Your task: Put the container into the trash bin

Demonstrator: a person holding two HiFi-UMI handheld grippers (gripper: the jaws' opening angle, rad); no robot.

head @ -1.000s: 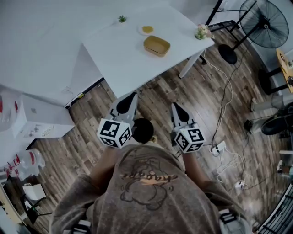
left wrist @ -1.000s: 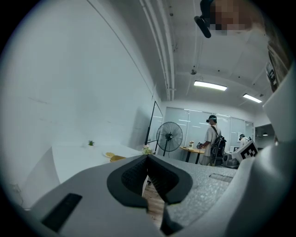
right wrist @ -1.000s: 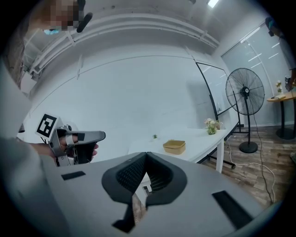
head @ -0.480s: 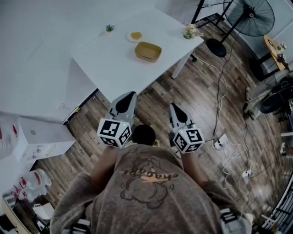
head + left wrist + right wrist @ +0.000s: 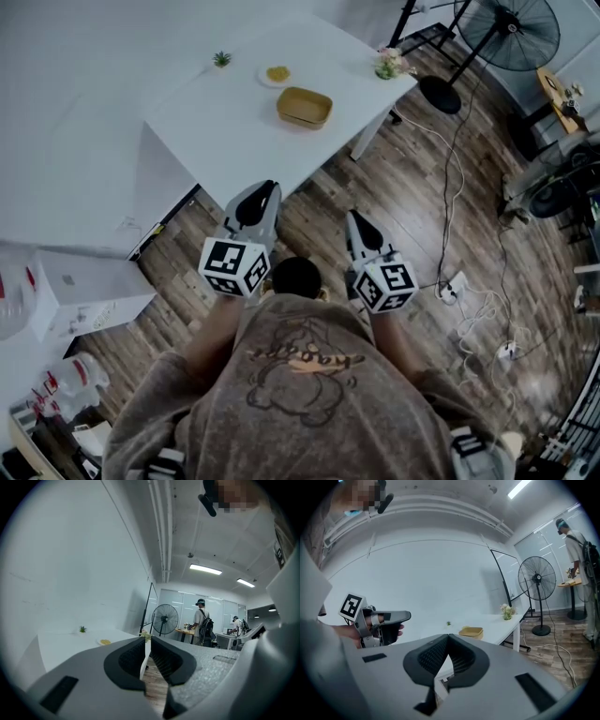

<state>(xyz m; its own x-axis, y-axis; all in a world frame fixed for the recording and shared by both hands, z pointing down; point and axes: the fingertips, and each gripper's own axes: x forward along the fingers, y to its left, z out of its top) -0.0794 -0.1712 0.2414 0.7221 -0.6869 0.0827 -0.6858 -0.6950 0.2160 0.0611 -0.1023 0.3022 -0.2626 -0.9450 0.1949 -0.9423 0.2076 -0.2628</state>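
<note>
Not started — container [image 5: 304, 107] sits on table [image 5: 216, 131]. Left gripper [image 5: 260, 189] empty, jaws opening; right gripper [image 5: 357, 219] closed, empty — both short of table. Bin unseen.

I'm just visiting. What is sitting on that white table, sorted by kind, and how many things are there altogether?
On the white table:
Yellow container: 1
Plate with something yellow on it: 1
Small green plant: 1
Bunch of flowers: 1
Total: 4
</note>
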